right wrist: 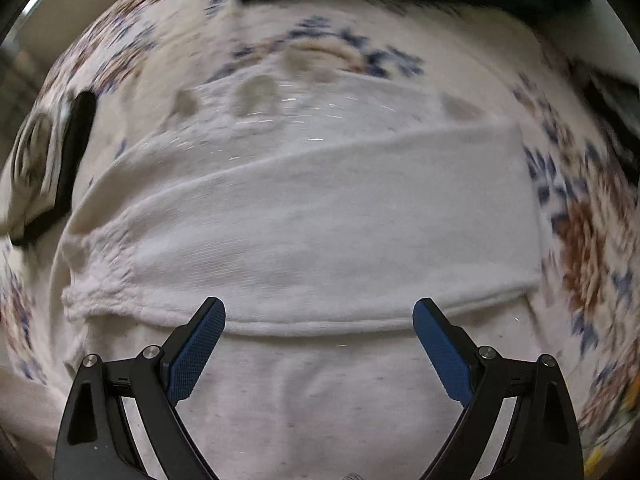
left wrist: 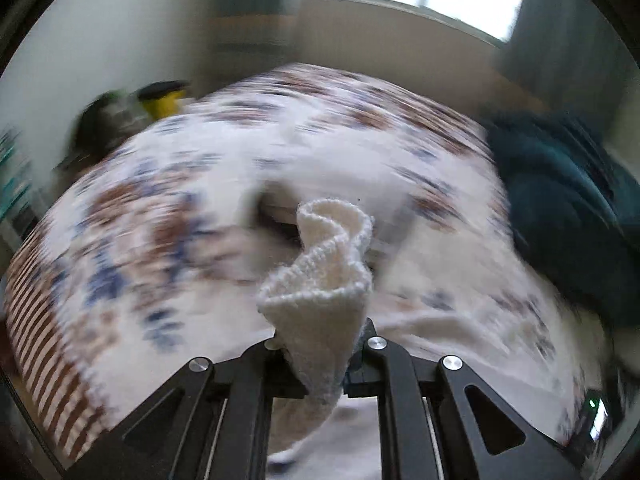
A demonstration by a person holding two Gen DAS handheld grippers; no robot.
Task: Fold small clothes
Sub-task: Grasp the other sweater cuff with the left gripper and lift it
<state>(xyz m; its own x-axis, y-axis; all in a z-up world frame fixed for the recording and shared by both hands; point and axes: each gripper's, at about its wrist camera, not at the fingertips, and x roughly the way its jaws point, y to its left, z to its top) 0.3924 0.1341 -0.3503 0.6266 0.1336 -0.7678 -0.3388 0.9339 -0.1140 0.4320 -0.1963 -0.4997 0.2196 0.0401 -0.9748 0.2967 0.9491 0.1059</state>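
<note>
My left gripper (left wrist: 320, 346) is shut on a white knit cuff (left wrist: 320, 280) and holds it up above the bed. The cloth bunches out in front of the closed jaws and hangs down behind them, hiding the fingertips. This view is blurred by motion. In the right wrist view, a white sweater (right wrist: 320, 220) lies flat on the bed, with a sleeve folded across it and its ribbed cuff (right wrist: 96, 276) at the left. My right gripper (right wrist: 320, 308) hovers over the sweater's near fold. It is open, and nothing sits between its blue pads (right wrist: 196, 352).
The bed has a white cover with a blue and brown flower print (left wrist: 160, 200). A dark teal garment (left wrist: 560, 208) is heaped at the bed's far right. A yellow and black object (left wrist: 162, 100) stands beyond the bed. A black object (right wrist: 72, 152) lies left of the sweater.
</note>
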